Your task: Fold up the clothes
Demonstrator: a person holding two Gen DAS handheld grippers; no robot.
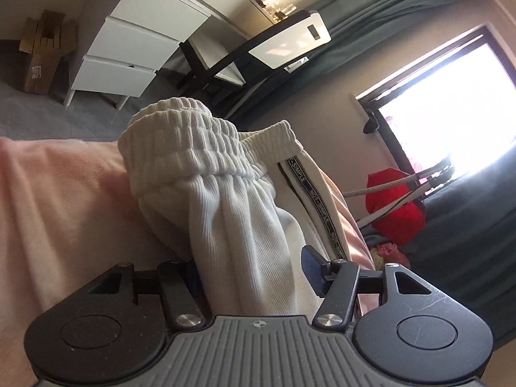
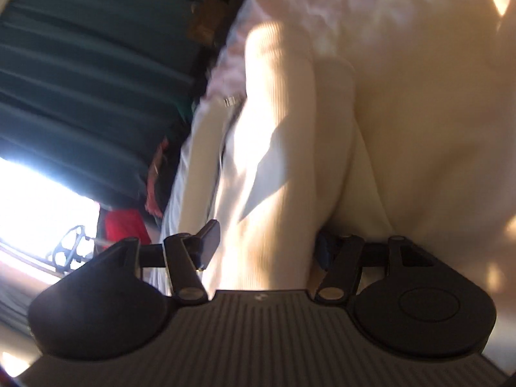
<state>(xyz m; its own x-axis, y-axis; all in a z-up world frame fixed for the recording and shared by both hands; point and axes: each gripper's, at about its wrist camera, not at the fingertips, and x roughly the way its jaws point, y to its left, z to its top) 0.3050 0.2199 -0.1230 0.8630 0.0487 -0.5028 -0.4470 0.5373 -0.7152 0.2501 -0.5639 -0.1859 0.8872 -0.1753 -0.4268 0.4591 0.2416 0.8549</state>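
White ribbed trousers [image 1: 225,200] with elastic cuffs [image 1: 180,135] and a black side stripe [image 1: 309,193] printed "NOT SIMPLE" rise off a pink blanket [image 1: 58,200]. My left gripper [image 1: 251,271] is shut on a thick bunch of the fabric just below the cuffs; its left pad is hidden behind the cloth. In the blurred right wrist view, the same white trousers [image 2: 283,135] run between the fingers of my right gripper [image 2: 266,248], which is shut on a fold of them over the bed's pale cover [image 2: 419,96].
A white drawer unit [image 1: 129,45] and cardboard boxes [image 1: 42,54] stand on the grey floor beyond the bed. A bright window [image 1: 451,113], dark green curtains [image 2: 80,80] and a red bag [image 1: 396,206] are at the side.
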